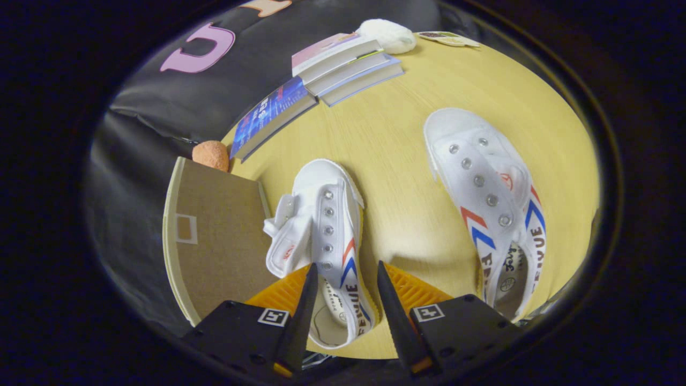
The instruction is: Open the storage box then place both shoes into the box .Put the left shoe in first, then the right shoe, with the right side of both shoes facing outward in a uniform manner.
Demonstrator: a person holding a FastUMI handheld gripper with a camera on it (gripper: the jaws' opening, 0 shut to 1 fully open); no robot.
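Two white canvas shoes with red and blue chevrons lie on the yellow wooden table [396, 145], toes pointing away from me. One shoe [327, 225] has its heel end between my fingers, its tongue flopped to the left. My gripper [345, 265] is open, with a finger close on each side of that shoe. I cannot tell whether they touch it. The other shoe [490, 198] lies apart to the right, beyond the right finger. The brown cardboard storage box [220, 241] stands just left of the near shoe, showing a flat face with a small square window.
Several books [327, 75] lie spread at the table's far edge, with a white fluffy thing [388, 35] behind them. An orange ball [210, 154] sits behind the box. A small card [447, 37] lies at the far right.
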